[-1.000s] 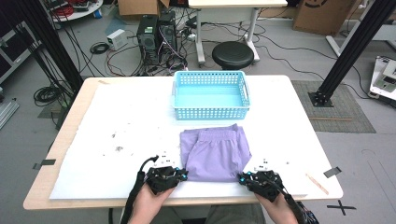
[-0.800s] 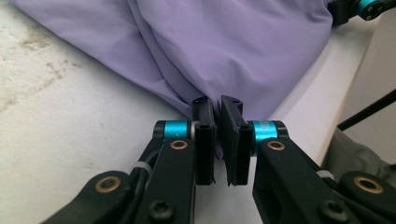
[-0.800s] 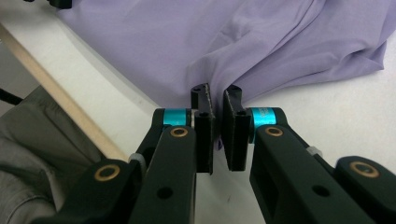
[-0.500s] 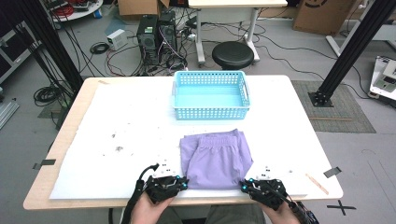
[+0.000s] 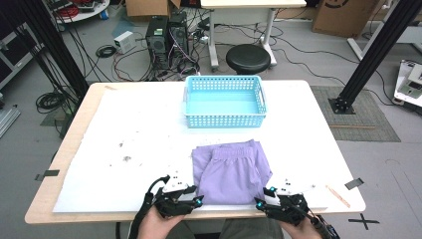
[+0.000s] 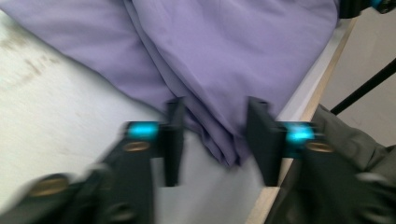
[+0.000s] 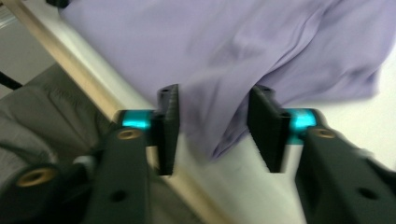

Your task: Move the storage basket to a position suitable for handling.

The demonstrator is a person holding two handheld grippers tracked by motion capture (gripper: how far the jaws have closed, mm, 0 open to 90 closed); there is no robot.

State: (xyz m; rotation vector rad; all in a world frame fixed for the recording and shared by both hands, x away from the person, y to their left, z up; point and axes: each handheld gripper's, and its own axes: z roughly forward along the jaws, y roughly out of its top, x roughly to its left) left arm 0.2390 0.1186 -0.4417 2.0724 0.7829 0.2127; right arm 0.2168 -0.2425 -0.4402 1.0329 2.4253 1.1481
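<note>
Folded purple shorts released at the counter's near edge.
Left tool and right tool, jaws just opened, straddle the near corners unclamped, letting the fold rest flat.

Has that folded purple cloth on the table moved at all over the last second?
Yes. The folded purple cloth has slid toward the person's edge of the table, away from the light blue plastic basket, so the white gap between them is wider.

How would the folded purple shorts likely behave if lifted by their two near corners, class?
The purple shorts would probably sag between the corners: the cloth lies in soft folds and creases. They look thin, so likely light. The folded layers might slip apart, since both grippers, left and right, have just been opening, their pads clear of the cloth.
</note>
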